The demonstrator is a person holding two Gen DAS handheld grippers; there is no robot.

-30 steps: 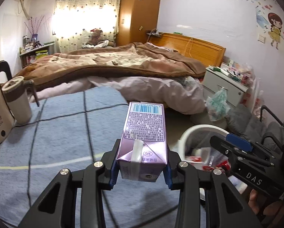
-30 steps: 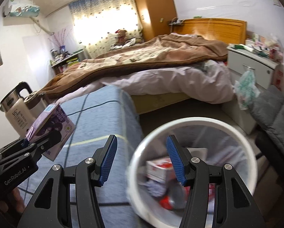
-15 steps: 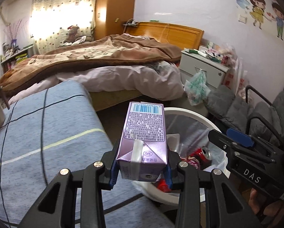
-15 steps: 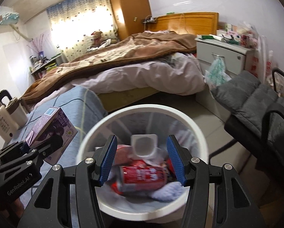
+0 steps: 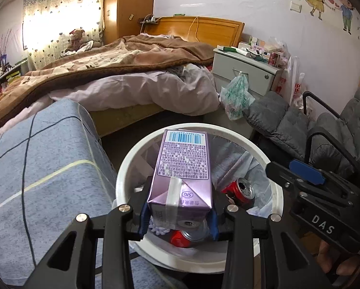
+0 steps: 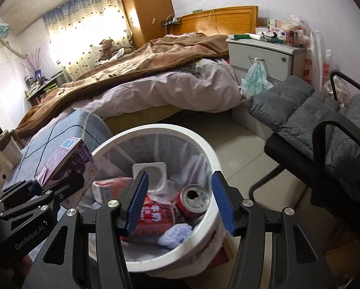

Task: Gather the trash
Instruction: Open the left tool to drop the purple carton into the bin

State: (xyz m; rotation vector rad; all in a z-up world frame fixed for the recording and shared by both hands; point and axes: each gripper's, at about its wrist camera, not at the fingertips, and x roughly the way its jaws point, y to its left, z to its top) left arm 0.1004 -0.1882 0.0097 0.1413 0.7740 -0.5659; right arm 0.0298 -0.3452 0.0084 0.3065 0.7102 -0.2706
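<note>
The carton [image 5: 182, 173] sits pinched in the left claw [image 5: 178, 219], over the bin [image 5: 122, 180] near its left rim. Released here, it may clip that rim and drop onto the tabletop [image 5: 35, 168] or floor. The left claw tilts steeply down; the right claw [image 6: 181, 203], spread and empty, hangs over the bin's cans [image 6: 194, 201].
</note>
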